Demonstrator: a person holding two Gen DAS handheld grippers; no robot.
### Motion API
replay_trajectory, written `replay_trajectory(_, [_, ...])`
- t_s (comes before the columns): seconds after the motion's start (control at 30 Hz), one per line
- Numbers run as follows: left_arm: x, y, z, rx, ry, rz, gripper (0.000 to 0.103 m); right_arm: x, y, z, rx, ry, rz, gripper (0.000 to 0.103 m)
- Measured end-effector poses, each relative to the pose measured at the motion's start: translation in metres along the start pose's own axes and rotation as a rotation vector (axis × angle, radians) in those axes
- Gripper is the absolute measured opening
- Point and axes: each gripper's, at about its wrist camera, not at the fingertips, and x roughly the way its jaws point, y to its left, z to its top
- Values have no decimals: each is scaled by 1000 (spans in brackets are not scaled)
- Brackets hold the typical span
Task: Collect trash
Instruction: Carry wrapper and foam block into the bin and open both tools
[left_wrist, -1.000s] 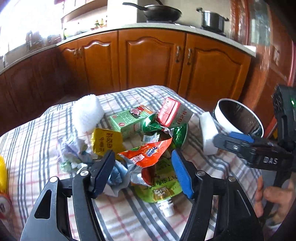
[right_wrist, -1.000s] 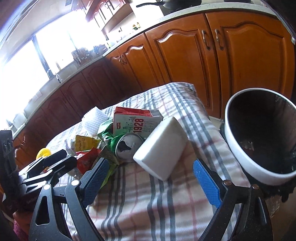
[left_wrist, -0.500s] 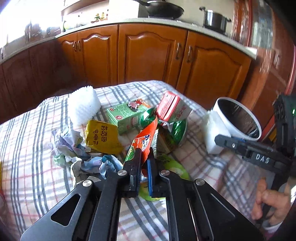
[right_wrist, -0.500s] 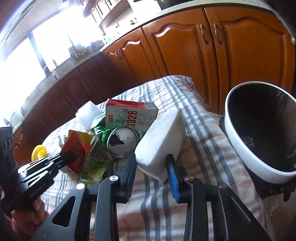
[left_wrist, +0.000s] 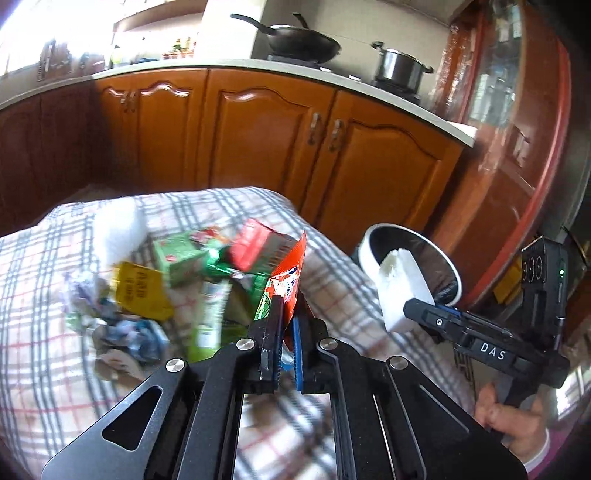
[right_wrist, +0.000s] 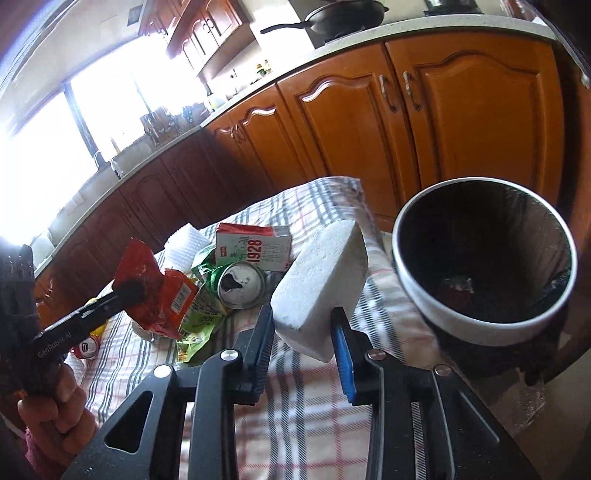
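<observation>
Two grippers: left gripper pinches one orange wrapper; right gripper clamps one foam block near the bin; remaining trash sits mid-surface, bin just past its edge

Both wrist views look down along their jaws, sharing the littered tablecloth closely.

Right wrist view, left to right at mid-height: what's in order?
Left gripper pinching the red snack wrapper → open green can → white foam block held in the right gripper → white-rimmed trash bin.
</observation>
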Motion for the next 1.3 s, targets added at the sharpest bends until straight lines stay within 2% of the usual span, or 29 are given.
replay_trajectory(0.17, [15, -23, -3, 7, 28, -49, 4, -14, -12, 0, 10, -14, -21, 31])
replay_trajectory(0.53, [42, -62, 4, 44, 59, -105, 4, -34, -48, 3, 53, -44, -77, 31])
replay_trajectory(1.3, [107, -131, 49, 99, 83, -195, 4, -36, -117, 33, 100, -67, -158, 32])
